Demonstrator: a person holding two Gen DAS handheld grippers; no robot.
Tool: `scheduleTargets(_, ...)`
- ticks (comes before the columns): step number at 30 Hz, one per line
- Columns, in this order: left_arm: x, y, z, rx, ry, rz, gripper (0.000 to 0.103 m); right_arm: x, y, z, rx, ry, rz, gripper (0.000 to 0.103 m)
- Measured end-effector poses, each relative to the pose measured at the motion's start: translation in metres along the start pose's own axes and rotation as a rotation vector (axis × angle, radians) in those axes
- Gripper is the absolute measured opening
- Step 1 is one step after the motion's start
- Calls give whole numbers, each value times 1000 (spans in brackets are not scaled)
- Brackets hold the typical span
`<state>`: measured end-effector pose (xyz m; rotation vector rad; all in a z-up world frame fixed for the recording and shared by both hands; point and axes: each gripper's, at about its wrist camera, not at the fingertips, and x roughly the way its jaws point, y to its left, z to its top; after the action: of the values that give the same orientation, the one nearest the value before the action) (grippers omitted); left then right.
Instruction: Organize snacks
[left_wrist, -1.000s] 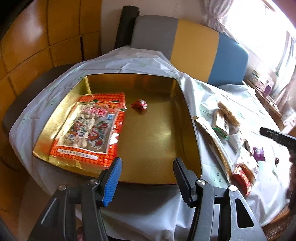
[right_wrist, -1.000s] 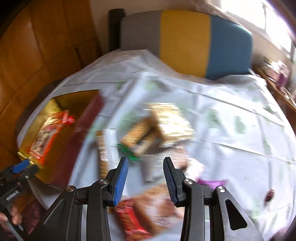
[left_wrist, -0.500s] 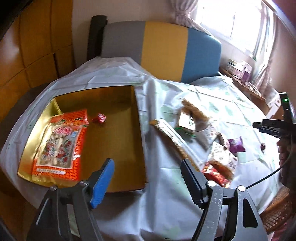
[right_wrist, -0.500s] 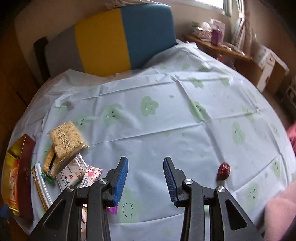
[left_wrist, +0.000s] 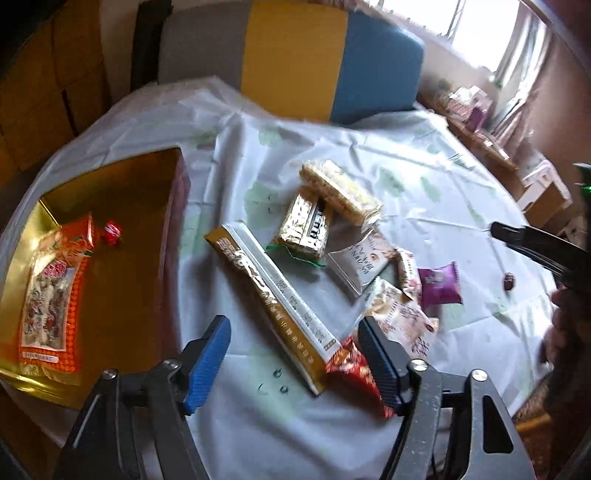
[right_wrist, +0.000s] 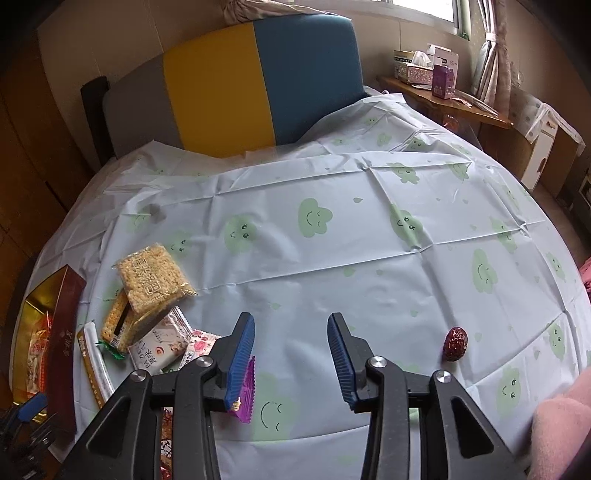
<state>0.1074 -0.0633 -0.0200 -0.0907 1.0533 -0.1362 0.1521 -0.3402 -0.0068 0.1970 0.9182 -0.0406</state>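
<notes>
The gold tray (left_wrist: 122, 206) holds a red-orange packet (left_wrist: 51, 288) and a small red candy (left_wrist: 112, 232). My left gripper (left_wrist: 293, 328) hovers over the snack pile with its jaws closing; the end of a long gold box (left_wrist: 273, 295) and a red packet (left_wrist: 351, 369) lie under the gap, untouched. A rice cracker pack (left_wrist: 340, 192), a purple packet (left_wrist: 439, 284) and a red date (left_wrist: 509, 282) lie further right. My right gripper (right_wrist: 291, 319) stands open over bare cloth, with the purple packet (right_wrist: 247, 387) by its left finger and the date (right_wrist: 455, 343) to its right.
A chair (right_wrist: 258, 85) with a grey, yellow and blue back stands behind the round table with its cloud-print cloth (right_wrist: 369, 229). A wooden shelf (right_wrist: 443, 99) with boxes is at the far right. A pink sleeve (right_wrist: 561, 424) shows at the lower right.
The left gripper swung right from above the gold tray to above the snack pile and opened wider. The right gripper swung right from the pile to bare cloth near the date.
</notes>
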Motion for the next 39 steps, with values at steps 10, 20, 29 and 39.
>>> scheduleTargets(10, 55, 2, 10, -100, 122, 99, 51, -4, 5, 1, -17, -13, 39, 42)
scheduleTargets(20, 61, -2, 3, -33, 37, 115, 38, -1, 5, 1, -23, -5, 35, 42)
scheduleTargets(29, 54, 1, -1, 89, -6, 92, 26, 4, 11, -1, -49, 21, 41, 42)
scheduleTargets(39, 63, -7, -9, 131, -35, 119, 42, 9, 9, -2, -24, 53, 70, 42)
